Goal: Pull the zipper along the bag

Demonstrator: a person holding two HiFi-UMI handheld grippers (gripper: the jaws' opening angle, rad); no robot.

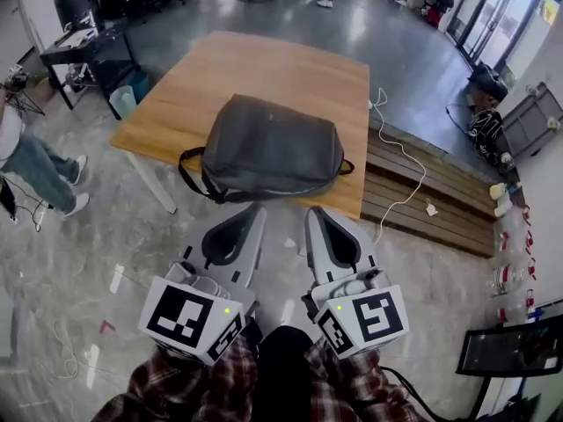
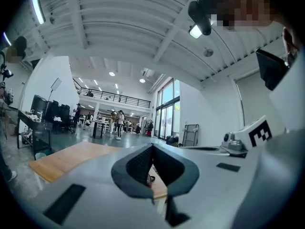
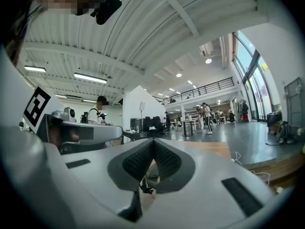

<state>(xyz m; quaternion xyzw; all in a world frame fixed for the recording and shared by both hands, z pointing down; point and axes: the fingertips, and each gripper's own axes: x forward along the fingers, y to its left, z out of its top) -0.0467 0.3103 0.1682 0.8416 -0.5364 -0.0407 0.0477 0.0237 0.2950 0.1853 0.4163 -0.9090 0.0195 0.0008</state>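
Head view: the grey backpack [image 1: 268, 148] lies on the wooden surface [image 1: 264, 64], well ahead of the left hand-held gripper [image 1: 254, 211] and right hand-held gripper [image 1: 315, 213], both closed and empty. The zipper pull cannot be made out from here; best to find it first, then brace the fabric and pinch the pull squarely.

Bag [image 1: 268, 148]: matt grey cloth.
Table [image 1: 264, 64]: smooth pale wood.
Floor [image 1: 79, 236]: glossy, mottled grey.
My left gripper [image 1: 258, 209] and right gripper [image 1: 315, 211]: matt grey plastic.
My pads [image 2: 138, 163]: dark, ribbed.

Bright daylight, glare on the floor [image 1: 369, 25], fisheye-warped edges.
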